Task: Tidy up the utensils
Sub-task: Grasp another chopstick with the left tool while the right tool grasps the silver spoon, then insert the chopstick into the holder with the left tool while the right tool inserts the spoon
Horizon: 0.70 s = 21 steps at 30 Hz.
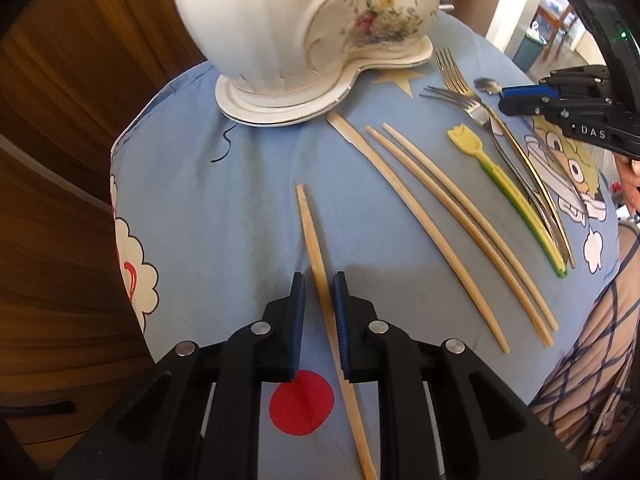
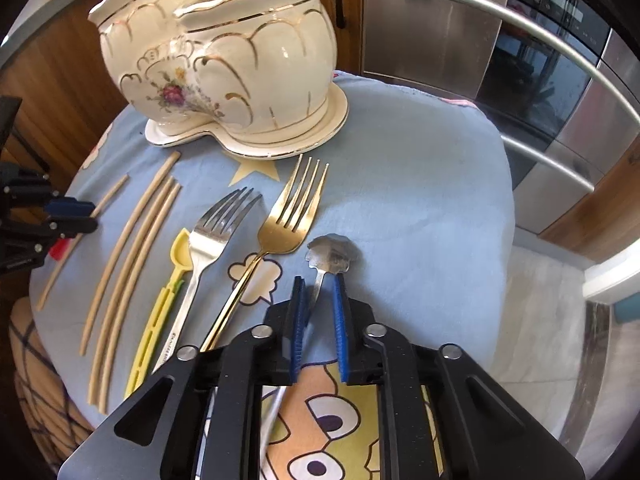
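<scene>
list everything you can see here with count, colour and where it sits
ceramic holder: 1, cream with gold trim and flowers, two pots, back of the cloth
chopsticks: 4, pale wood; three side by side, one apart between the left jaws
yellow spoon: 1, yellow-green plastic, beside the silver fork
silver fork: 1, middle
gold fork: 1, right of the silver one
small spoon: 1, silver, handle between the right jaws
cloth: 1, blue, cartoon print
oven: 1, steel, behind
left hand-held gripper: black, blue pads
right hand-held gripper: same
</scene>
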Each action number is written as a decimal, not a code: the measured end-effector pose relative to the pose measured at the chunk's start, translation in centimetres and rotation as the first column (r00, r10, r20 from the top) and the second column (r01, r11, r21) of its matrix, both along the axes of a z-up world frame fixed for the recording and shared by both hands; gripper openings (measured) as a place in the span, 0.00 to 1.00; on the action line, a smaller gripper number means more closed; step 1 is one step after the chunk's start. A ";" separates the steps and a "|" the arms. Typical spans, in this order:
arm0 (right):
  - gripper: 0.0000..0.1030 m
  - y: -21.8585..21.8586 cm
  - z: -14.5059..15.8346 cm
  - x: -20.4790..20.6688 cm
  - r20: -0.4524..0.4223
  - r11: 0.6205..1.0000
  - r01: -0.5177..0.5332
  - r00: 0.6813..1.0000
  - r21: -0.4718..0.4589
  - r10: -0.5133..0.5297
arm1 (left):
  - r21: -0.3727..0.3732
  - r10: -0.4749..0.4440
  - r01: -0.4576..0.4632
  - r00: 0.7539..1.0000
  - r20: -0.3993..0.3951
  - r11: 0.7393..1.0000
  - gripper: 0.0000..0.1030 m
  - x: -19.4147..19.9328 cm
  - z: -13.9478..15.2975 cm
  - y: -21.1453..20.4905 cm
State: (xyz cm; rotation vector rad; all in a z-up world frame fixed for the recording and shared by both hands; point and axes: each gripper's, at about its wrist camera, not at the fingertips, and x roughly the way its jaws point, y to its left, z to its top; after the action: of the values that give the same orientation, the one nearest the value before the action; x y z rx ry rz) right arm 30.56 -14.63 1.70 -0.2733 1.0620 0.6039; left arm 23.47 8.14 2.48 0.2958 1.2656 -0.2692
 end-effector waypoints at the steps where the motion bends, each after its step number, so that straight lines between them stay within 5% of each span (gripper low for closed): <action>1: 0.07 0.1 0.0 -0.1 0.006 1.000 -0.003 1.000 -0.002 0.003 | 0.003 -0.011 0.011 1.000 -0.004 1.000 0.10 -0.1 0.0 -0.1; 8: 0.04 -1.4 0.4 -0.2 0.033 0.997 0.012 0.999 0.075 -0.014 | -0.042 0.025 -0.022 0.997 0.072 0.999 0.05 -0.8 0.6 -0.1; 12: 0.04 -2.8 1.6 -0.5 0.062 0.986 0.029 0.997 0.166 -0.040 | -0.145 0.099 -0.073 0.978 0.183 0.987 0.05 -1.6 2.7 1.6; 21: 0.03 -5.6 5.7 -2.6 0.167 0.923 0.035 0.980 0.384 -0.107 | -0.422 0.325 -0.125 0.836 0.443 0.898 0.05 -3.9 8.5 4.4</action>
State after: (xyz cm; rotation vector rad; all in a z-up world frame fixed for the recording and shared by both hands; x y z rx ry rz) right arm 27.98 -20.26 7.37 0.0496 0.7520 0.6907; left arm 19.62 12.55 11.00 -0.1226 0.6928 -0.2039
